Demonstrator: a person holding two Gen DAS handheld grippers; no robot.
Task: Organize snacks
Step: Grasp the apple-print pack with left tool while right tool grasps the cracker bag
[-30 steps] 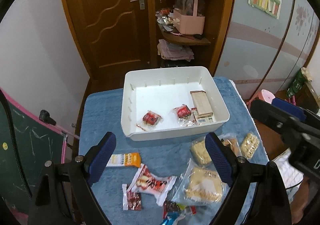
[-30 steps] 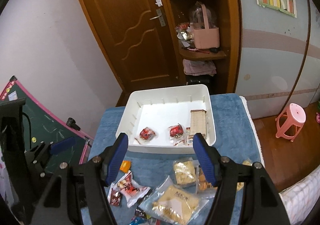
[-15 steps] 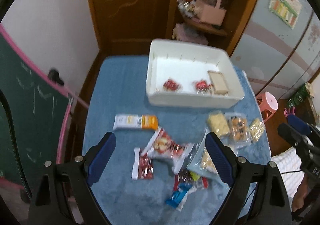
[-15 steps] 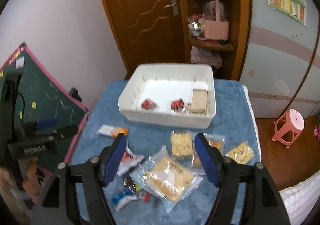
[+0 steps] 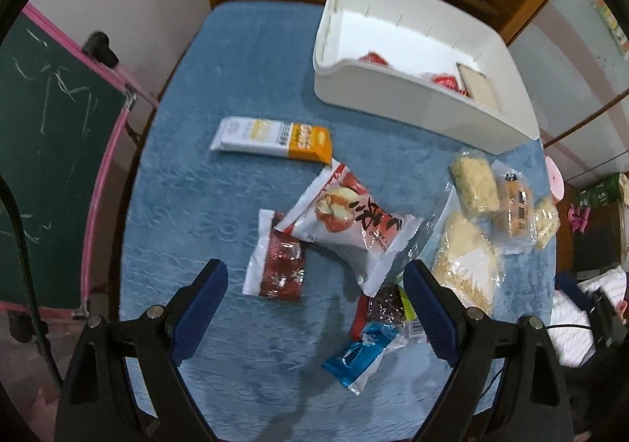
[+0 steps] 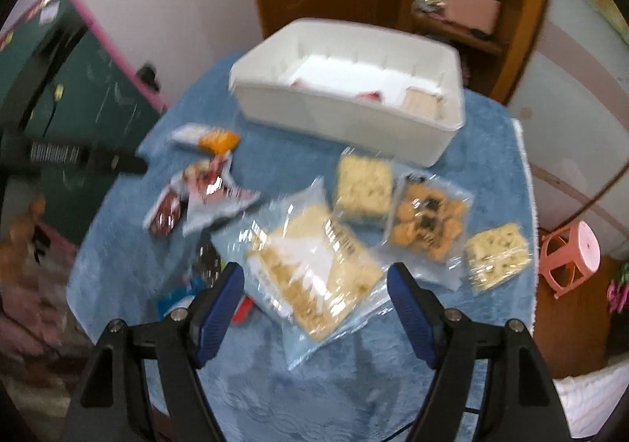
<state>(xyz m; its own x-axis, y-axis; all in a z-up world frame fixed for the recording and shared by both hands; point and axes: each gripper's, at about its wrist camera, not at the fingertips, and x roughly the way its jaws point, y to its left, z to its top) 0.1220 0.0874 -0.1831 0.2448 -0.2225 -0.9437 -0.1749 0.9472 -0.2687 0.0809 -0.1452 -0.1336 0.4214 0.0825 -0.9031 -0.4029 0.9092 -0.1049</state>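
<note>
Snacks in crinkled wrappers (image 5: pixel 350 229) lie loose on the blue-clothed table (image 5: pixel 220 96), near the white plastic bin (image 5: pixel 416 104). Left tool (image 5: pixel 316 300) and right tool (image 6: pixel 316 294) hang above them, jaws apart and empty. The pickup step looks at hand; next, each must drop onto one packet.

One white tray (image 5: pixel 412 104) sits on the table (image 5: pixel 220 206), holding two red-wrapped sweets (image 5: pixel 371 58) and one brown wafer bar (image 5: pixel 477 88). Loose on the table lie four clear packets of pale or golden biscuits (image 6: pixel 314 273), one white-and-orange bar (image 5: pixel 271 141), one large white-and-red pouch (image 5: pixel 350 225), one small dark red sachet (image 5: pixel 277 265), one dark candy (image 5: pixel 387 304) and one blue packet (image 5: pixel 357 355).
</note>
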